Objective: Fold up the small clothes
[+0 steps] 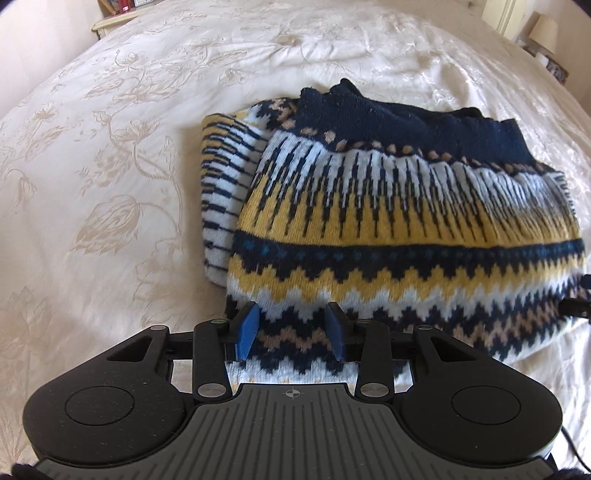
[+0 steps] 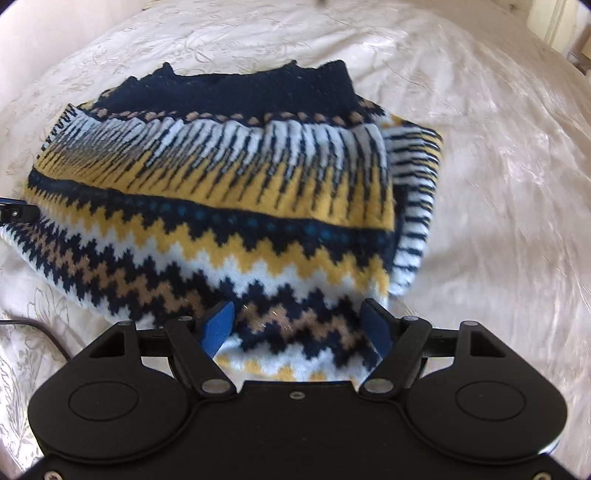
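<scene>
Knitted sweater [image 1: 388, 229] folded on bedspread [image 1: 110, 147], tongs apart

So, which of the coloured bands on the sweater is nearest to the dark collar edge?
The row of tan dots on navy, directly below the navy ribbed edge of the sweater; the white-and-navy, yellow and zigzag bands lie nearer the camera.

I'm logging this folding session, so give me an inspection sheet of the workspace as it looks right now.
Surface: cream floral bedspread, wrinkled.
Job's things: patterned knit sweater, folded into a bundle, navy ribbed edge at the far side.
Clutter: nothing seen.
Grippers: left hand-held gripper and right hand-held gripper both open over the sweater's near edge, pads not pressing.
Cables: black cable on the bedspread.
Surroundings: lamp, furniture at the room's edge.
</scene>
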Available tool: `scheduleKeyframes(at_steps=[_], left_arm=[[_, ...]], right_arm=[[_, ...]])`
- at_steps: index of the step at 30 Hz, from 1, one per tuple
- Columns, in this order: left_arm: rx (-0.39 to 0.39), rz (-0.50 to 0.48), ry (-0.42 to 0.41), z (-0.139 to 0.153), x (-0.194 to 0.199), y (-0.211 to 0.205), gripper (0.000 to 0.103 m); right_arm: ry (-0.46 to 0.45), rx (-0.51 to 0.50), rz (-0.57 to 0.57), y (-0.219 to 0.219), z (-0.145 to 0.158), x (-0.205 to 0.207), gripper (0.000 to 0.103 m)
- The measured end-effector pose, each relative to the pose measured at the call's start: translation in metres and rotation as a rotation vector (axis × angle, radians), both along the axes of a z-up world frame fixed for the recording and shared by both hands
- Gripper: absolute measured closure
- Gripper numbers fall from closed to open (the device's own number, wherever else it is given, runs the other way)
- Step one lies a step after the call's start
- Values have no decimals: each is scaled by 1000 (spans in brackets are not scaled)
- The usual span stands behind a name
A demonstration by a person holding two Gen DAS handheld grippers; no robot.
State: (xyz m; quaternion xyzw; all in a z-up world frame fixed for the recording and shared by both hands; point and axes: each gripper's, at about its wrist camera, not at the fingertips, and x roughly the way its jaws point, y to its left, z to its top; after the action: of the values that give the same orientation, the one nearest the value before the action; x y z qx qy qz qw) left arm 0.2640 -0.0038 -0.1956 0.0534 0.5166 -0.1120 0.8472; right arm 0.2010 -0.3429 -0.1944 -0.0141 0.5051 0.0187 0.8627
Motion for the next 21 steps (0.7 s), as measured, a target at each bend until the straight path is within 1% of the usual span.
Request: scheduleKeyframes(at_steps=[3, 6, 11, 13, 15, 17, 19, 21], left_arm=[[13, -10, -1, 1, -2, 0, 65], [19, -2, 3, 4, -4, -1, 65], [-9, 36, 15, 14, -14, 3, 64], [-20, 48, 15, 18, -20, 5, 64], [-31, 52, 18, 21, -26, 5, 64], [-44, 53, 24, 24, -31, 5, 62], [-61, 58, 29, 27, -37, 4, 53], [-85, 67, 23, 31, -44, 3, 50]], right_arm=[[13, 14, -50, -7, 0, -4, 22], [34, 64, -126, -18, -2, -11, 22], [17, 147, -193, -29, 7, -30, 21], [11, 175, -212, -31, 9, -38, 14], [5, 203, -227, -32, 10, -47, 12], [2, 223, -240, -31, 11, -55, 12], [1, 248, -252, -31, 10, -61, 7], [-1, 279, -266, -31, 10, -69, 5]])
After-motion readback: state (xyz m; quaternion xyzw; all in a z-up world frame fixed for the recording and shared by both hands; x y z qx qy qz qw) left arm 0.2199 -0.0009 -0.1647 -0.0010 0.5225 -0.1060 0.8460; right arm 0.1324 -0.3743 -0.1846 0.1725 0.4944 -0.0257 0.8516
